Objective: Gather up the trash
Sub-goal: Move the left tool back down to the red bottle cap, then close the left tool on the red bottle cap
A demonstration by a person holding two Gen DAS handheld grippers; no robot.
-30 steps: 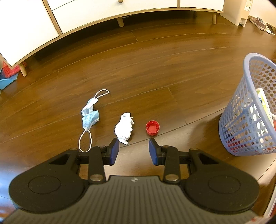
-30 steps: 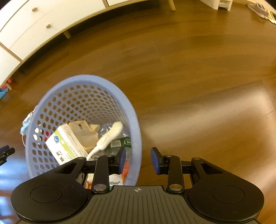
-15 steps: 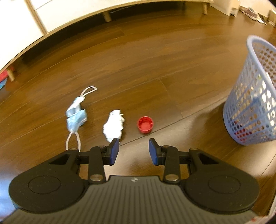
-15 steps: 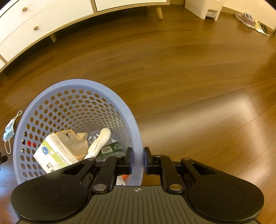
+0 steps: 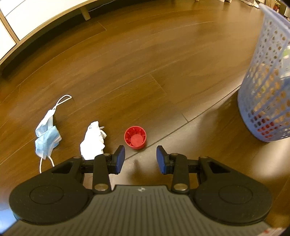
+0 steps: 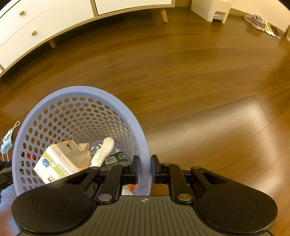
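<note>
A red bottle cap (image 5: 135,134) lies on the wood floor just beyond my open left gripper (image 5: 140,159). Left of the cap are a crumpled white tissue (image 5: 93,140) and a blue face mask (image 5: 46,134). The blue mesh basket (image 5: 268,87) stands at the right edge of the left wrist view. My right gripper (image 6: 144,169) is shut on the near rim of the basket (image 6: 143,145). Inside it lie a carton (image 6: 59,161), a white tube-like piece (image 6: 104,150) and other trash. The mask (image 6: 6,143) shows again left of the basket.
A white cabinet on wooden legs (image 6: 54,27) runs along the back. A white plastic unit (image 6: 210,9) and several shoes (image 6: 261,23) are at the far right. Bare wood floor (image 6: 199,72) stretches beyond the basket.
My right gripper went from open beside the basket to shut on its rim. My left gripper moved lower and closer to the red cap, and stays open.
</note>
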